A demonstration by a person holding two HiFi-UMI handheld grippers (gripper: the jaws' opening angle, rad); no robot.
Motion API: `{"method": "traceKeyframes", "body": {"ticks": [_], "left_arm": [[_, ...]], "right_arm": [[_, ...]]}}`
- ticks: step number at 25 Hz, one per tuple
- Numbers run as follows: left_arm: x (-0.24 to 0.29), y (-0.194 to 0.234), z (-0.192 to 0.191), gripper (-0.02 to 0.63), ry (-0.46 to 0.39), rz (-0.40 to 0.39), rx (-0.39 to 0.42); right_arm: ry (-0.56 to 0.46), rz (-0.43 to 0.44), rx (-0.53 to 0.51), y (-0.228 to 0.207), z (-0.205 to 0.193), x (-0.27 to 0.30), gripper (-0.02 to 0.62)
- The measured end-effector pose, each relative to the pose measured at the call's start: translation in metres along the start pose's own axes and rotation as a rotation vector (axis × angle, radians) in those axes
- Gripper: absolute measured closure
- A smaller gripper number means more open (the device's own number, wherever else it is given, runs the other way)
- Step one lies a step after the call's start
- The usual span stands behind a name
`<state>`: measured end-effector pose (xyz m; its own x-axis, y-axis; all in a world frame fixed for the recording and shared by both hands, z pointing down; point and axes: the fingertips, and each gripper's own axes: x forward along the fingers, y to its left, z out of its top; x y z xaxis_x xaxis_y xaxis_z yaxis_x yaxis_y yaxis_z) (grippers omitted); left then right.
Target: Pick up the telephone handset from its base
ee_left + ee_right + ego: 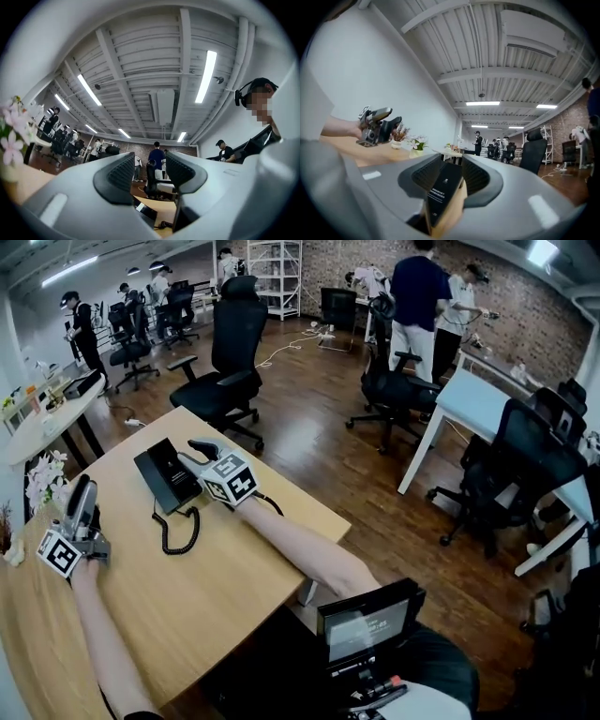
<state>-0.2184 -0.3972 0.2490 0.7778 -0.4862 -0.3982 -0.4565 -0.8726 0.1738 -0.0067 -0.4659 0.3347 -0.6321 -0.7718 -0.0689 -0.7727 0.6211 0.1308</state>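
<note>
Both apart: left claw [149, 174], right claw [451, 174]; wooden table [234, 596] bears phone base [165, 476]; chairs [236, 343] beyond.

Open office, swivel chairs [234, 343], desks [473, 399]

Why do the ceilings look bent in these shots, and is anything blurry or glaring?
Left gripper view: the wide lens bows the ceiling beams, the corners go black, the strip light glares white, and the flowers are blurred. Right gripper view: same bowing, and the telephone close up is soft. Head view: milder curving, evenly lit.
</note>
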Motion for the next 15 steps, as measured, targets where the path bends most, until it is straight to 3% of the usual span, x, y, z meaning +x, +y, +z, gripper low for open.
{"method": "traceKeyframes", "body": {"ticks": [2,5,7,9,12,15], "left_arm": [[0.0,0.011,-0.029,0.393,-0.008,0.013,-0.058],[0.007,0.026,-0.054,0.393,-0.086,-0.018,-0.209],[0.013,0.034,-0.065,0.376,-0.117,-0.031,-0.267],[0.014,0.044,-0.075,0.313,-0.1,0.02,-0.278],[0.001,0.069,-0.093,0.273,0.026,0.197,-0.189],[-0.002,0.077,-0.106,0.265,0.097,0.266,-0.207]], "right_arm": [[-0.002,0.0,-0.015,-0.002,-0.01,0.003,0.459],[0.014,0.008,-0.029,-0.009,-0.033,0.007,0.459],[0.024,0.013,-0.034,-0.012,-0.04,0.004,0.459],[0.034,0.029,-0.042,-0.009,-0.04,0.0,0.459],[0.062,0.05,-0.024,-0.003,-0.043,-0.003,0.459],[0.072,0.049,0.029,-0.002,-0.045,-0.003,0.459]]}}
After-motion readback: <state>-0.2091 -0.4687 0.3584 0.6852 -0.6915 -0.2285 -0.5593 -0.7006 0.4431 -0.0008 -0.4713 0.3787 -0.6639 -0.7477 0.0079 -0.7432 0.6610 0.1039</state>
